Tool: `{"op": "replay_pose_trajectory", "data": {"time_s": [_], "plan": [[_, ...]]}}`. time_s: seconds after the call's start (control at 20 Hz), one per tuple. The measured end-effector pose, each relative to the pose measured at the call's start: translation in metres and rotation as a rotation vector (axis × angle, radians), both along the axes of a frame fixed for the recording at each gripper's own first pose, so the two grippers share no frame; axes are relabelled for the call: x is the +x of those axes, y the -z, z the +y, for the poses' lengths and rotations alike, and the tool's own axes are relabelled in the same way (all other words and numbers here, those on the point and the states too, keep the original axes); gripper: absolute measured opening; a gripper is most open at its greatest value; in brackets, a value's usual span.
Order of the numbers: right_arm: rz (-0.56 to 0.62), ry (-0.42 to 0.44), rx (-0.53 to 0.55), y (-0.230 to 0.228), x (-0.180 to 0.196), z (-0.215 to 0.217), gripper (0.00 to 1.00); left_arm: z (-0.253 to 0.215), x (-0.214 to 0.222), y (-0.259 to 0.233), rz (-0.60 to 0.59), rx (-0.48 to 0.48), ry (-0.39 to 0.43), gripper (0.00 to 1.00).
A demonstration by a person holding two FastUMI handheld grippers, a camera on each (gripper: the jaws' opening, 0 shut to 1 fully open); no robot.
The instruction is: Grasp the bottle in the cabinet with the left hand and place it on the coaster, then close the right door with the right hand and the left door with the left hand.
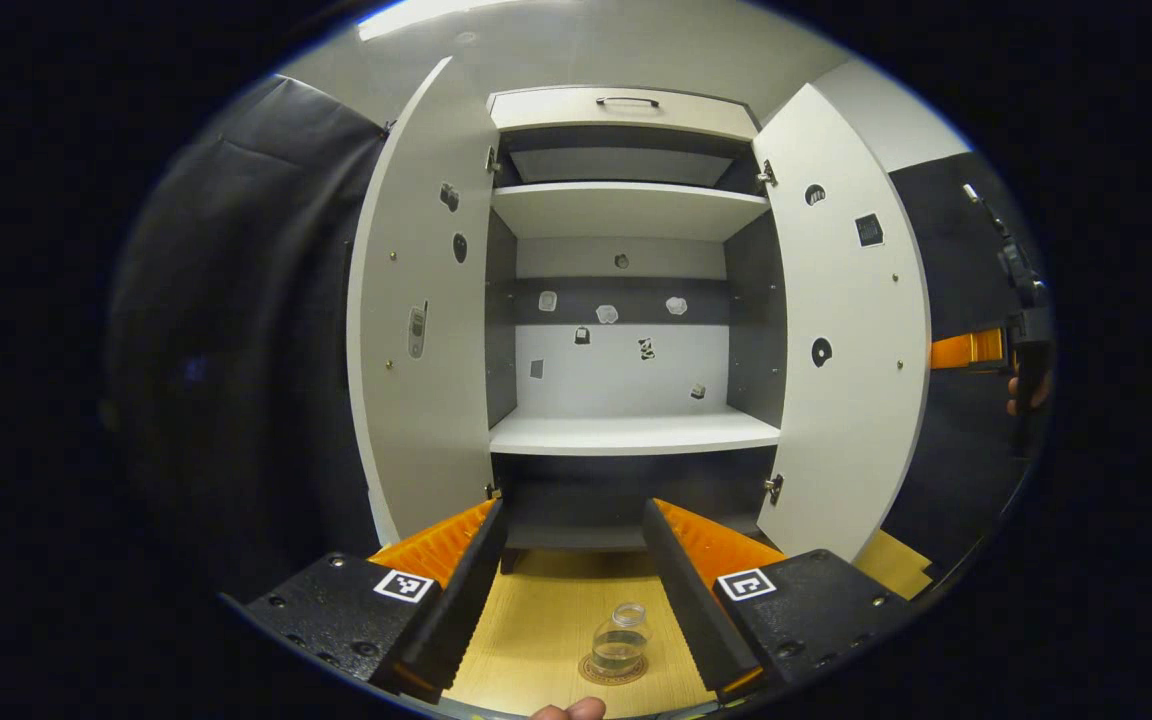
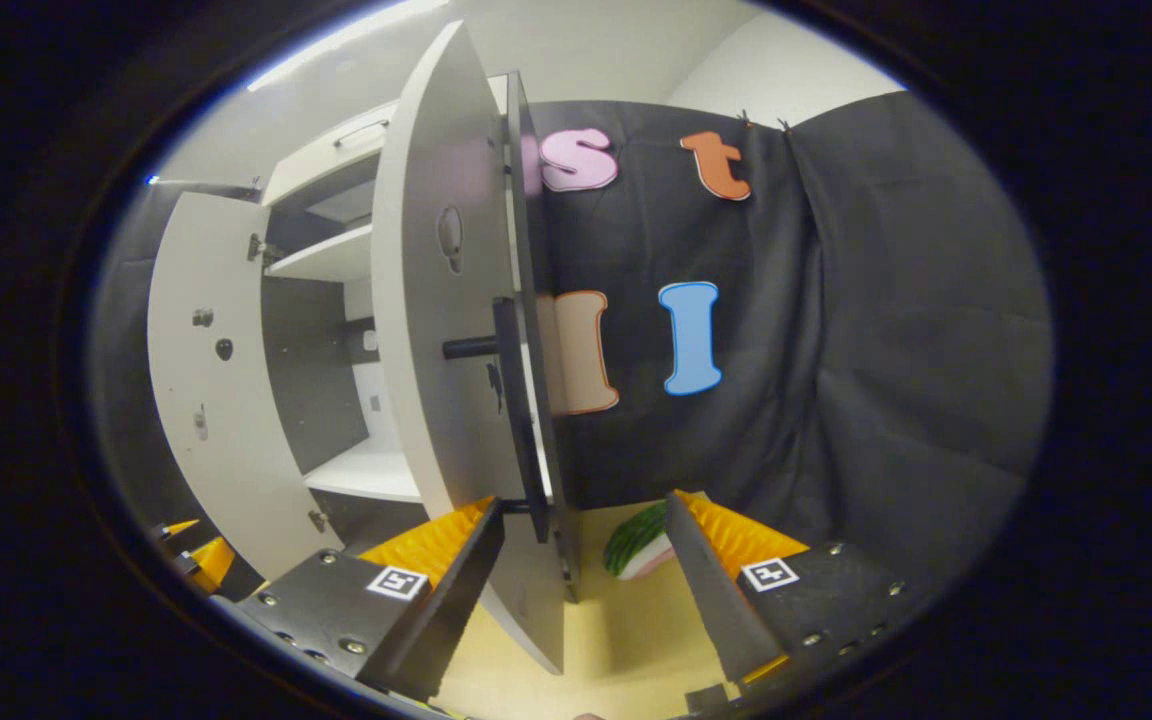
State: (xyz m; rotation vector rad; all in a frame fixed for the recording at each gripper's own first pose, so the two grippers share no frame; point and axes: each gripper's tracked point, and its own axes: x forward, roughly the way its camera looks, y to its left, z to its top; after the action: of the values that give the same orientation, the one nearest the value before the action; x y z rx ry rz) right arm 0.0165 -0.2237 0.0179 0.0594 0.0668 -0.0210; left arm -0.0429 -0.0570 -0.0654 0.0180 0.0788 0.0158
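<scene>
Both doors of the white, dark-lined wooden cabinet (image 1: 626, 330) are seen standing open in the left gripper view, the left door (image 1: 421, 330) and the right door (image 1: 841, 330) swung out to either side of bare white shelves. A small clear glass bottle (image 1: 620, 640) is set upright on a round brown coaster (image 1: 612, 671) on the pale wooden surface (image 1: 536, 630), near the camera and in front of the cabinet. The left gripper (image 1: 576, 590) is held above it with its jaws spread wide and nothing between them; the bottle is seen in the gap, untouched. At the far right edge the other gripper is glimpsed, held by a hand.

In the right gripper view the right gripper (image 2: 586, 590) is likewise held with wide, empty jaws. The right door's edge with its dark bar handle (image 2: 511, 350) is seen just ahead, reaching down between the fingers. A green striped object (image 2: 636, 540) lies on the surface beyond.
</scene>
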Motion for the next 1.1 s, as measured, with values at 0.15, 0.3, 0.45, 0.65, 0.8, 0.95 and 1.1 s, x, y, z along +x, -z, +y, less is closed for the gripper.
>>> {"op": "replay_pose_trajectory", "data": {"time_s": [0.15,0.3,0.45,0.65,0.8,0.95,1.1], "plan": [[0.006,-0.012,0.015,0.000,0.000,0.007,0.98,0.005,-0.002,-0.003,-0.002,0.002,-0.006,0.88],[0.008,-0.037,0.003,0.002,0.001,0.022,0.98,0.009,-0.006,-0.004,-0.002,-0.007,-0.012,0.88],[0.009,-0.083,0.002,0.003,0.004,0.044,0.98,0.015,-0.008,-0.007,-0.005,-0.018,-0.019,0.88],[-0.001,-0.160,-0.008,0.002,0.012,0.080,0.98,0.027,-0.010,-0.007,-0.001,-0.023,-0.035,0.88],[-0.002,-0.191,-0.003,0.005,0.022,0.102,0.98,0.041,-0.012,-0.006,0.001,-0.028,-0.063,0.88],[0.000,-0.204,0.010,0.006,0.033,0.117,0.98,0.052,-0.013,-0.003,0.007,-0.031,-0.080,0.88],[0.000,-0.232,0.023,0.008,0.042,0.138,0.98,0.057,-0.014,-0.002,0.013,-0.042,-0.085,0.88]]}}
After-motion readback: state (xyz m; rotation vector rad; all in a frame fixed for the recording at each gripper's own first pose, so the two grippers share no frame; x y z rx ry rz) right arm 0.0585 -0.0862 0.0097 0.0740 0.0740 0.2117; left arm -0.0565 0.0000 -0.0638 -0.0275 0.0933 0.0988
